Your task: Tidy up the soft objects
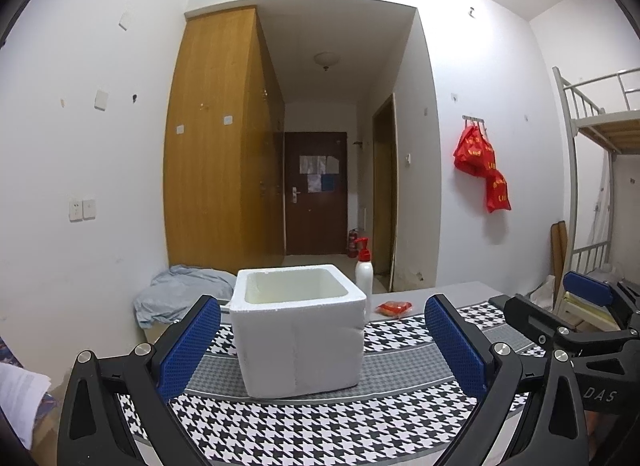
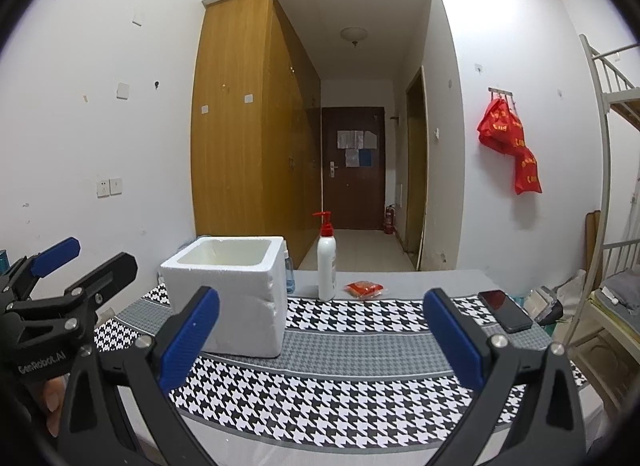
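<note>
A white foam box (image 1: 300, 330) (image 2: 228, 294) stands open-topped on the houndstooth cloth (image 1: 320, 426) (image 2: 340, 394). Its inside is hidden from here. A small red soft packet (image 1: 394, 308) (image 2: 364, 289) lies behind it on the grey table, beside a white pump bottle (image 1: 364, 272) (image 2: 326, 266) with a red top. My left gripper (image 1: 322, 338) is open, its blue pads on either side of the box in view but nearer the camera. My right gripper (image 2: 320, 330) is open too, over bare cloth right of the box. Neither holds anything.
A black phone (image 2: 506, 310) lies on the cloth at the right. A crumpled pale blue cloth (image 1: 180, 294) sits behind the table at the left. A small clear bottle (image 2: 289, 270) stands behind the box. A metal bunk bed (image 2: 612, 185) stands at the far right.
</note>
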